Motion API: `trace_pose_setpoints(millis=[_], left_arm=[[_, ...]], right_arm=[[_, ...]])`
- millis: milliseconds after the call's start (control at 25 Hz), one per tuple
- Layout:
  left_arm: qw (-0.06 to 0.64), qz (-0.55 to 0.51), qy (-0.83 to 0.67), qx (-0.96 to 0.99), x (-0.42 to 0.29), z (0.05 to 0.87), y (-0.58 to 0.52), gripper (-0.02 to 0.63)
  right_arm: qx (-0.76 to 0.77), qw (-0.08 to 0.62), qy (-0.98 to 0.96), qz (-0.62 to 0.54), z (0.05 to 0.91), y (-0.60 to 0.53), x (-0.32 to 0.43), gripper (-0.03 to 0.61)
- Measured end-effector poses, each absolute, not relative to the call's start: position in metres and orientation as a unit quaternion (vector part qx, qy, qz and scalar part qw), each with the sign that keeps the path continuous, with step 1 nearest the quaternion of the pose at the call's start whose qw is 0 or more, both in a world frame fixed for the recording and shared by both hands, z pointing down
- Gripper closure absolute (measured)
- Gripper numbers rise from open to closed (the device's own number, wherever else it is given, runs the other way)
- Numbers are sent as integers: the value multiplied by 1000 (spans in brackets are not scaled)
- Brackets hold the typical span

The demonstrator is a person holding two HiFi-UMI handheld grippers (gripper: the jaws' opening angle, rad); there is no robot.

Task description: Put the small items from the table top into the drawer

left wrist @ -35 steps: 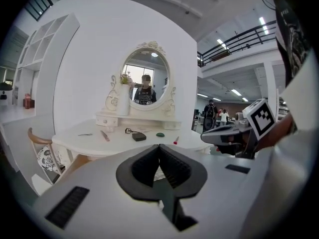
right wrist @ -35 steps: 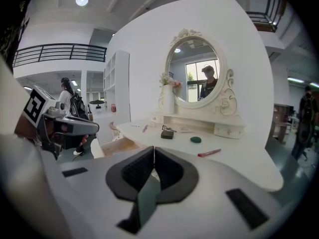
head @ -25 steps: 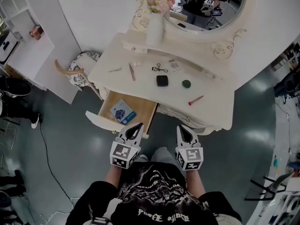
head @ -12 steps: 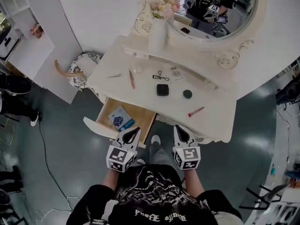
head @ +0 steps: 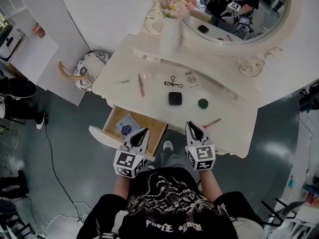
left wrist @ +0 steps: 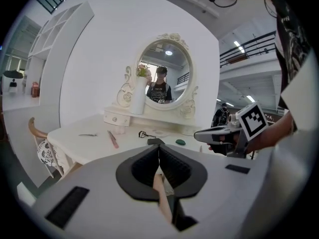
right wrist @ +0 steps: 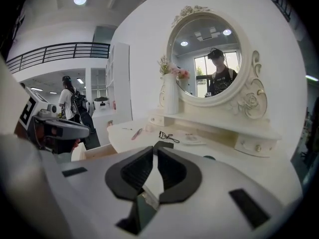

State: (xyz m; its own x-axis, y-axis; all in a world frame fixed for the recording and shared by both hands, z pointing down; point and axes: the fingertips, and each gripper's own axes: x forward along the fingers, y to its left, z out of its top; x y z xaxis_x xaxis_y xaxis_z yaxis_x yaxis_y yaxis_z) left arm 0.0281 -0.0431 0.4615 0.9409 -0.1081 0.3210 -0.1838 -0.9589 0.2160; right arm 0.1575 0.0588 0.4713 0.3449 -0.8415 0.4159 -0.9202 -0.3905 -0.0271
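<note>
Left gripper (head: 143, 132) and right gripper (head: 192, 127) jaws were clenched, empty — approaching unopened risked nudging the pink stick (head: 212, 123) off the worktop (head: 154, 102) edge

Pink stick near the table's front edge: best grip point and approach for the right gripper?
Probably mid-length on the pink stick, coming from above. It lies flat and diagonal on the table, thin and long, so the jaws should close across its narrow width, at right angles to its long axis. The right gripper is shut and empty, so it needs to open first.
</note>
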Motion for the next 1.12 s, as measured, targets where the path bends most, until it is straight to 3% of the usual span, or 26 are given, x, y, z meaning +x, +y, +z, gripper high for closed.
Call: trace_pose_setpoints(millis=[240, 640, 1120], left_arm=[[128, 157, -115, 972, 40, 464, -56, 598], [132, 164, -172, 962, 51, 473, -64, 598], [138, 162, -240, 947, 56, 475, -69, 598]], right_arm=[[791, 110, -566, 204, 482, 42, 178, 513], [730, 119, -632, 229, 496, -4, 202, 313], [676, 168, -672, 252, 525, -38, 215, 206]])
